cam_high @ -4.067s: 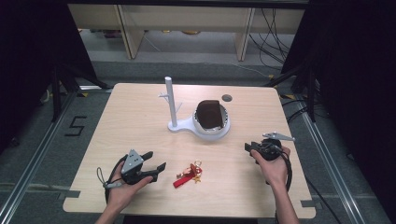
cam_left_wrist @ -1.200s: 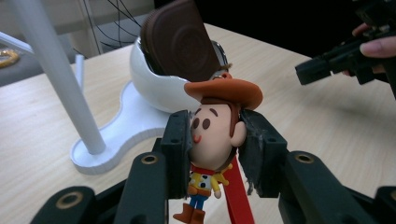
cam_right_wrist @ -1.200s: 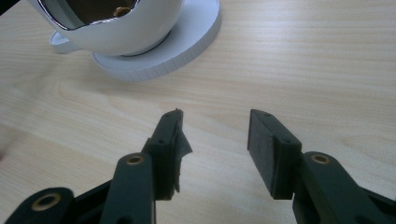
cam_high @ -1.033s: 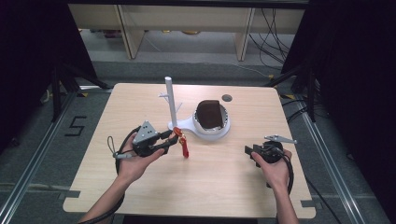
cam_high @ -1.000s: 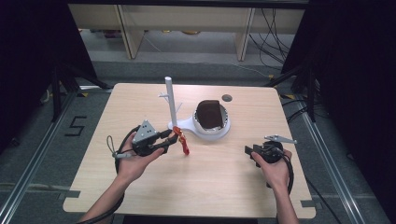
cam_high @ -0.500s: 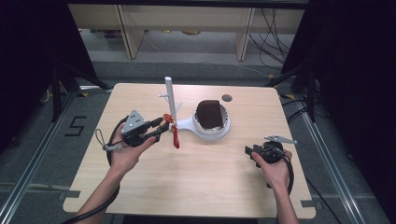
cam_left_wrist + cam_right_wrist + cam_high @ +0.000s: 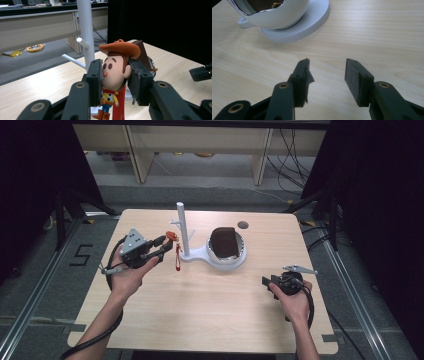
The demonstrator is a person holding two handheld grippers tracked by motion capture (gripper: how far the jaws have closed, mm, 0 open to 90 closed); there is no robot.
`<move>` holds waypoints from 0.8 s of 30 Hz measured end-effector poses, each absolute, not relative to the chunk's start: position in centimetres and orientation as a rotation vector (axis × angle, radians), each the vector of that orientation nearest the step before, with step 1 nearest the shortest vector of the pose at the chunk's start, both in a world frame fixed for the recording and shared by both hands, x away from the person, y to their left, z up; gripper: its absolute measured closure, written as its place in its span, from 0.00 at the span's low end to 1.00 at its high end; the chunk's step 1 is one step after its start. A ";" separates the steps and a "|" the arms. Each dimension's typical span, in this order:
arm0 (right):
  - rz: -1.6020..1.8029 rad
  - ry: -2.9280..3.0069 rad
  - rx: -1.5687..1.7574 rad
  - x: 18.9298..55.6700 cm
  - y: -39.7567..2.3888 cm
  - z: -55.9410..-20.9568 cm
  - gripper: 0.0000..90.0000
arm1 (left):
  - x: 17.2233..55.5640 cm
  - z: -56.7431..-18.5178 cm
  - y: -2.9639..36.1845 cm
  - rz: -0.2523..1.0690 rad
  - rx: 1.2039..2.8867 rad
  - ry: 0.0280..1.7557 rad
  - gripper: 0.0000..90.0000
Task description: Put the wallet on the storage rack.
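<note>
Cowboy figure [image 7: 115,67], a small keychain toy with a brown hat, sits clamped by its head between the pads of the left gripper [image 7: 115,77], which is closed on it; the toy hangs above the table [image 7: 200,310], just left of the white stand [image 7: 182,227]. In the left gripper view the jaws cover both sides of the head, the toy's legs are cut off at the bottom edge, and a red strip beside the body runs out of frame, so its lower end cannot be made out. From above, the figure [image 7: 176,251] is only a thin red-and-orange streak at the left gripper's [image 7: 165,247] tip, too small to read. Behind the toy, the stand's post [image 7: 85,32] rises out of the top of the picture, with a short peg sticking out. The bowl [image 7: 227,247] on the stand's base holds something dark brown whose nature is unclear. The right gripper [image 7: 327,75] rests near the table's right edge, jaws partly apart with nothing between them, and the bowl [image 7: 274,15] is cropped at the top of its view.
</note>
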State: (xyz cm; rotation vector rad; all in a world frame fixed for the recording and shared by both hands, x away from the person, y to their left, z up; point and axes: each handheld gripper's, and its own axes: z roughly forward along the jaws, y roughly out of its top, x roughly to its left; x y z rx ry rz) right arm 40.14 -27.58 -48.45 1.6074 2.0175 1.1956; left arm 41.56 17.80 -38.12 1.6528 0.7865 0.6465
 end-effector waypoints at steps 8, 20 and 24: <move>1.182 2.014 1.611 40.1 -27.5 -48.5 0.62 | 42.0 -37.7 18.3 0.670 1.629 0.799 0.71; 1.181 2.020 1.618 40.0 -27.6 -48.5 0.61 | 42.6 -37.0 18.7 0.689 1.606 0.818 0.71; 1.185 2.024 1.613 40.0 -27.7 -48.5 0.61 | 42.9 -36.8 18.9 0.697 1.598 0.820 0.71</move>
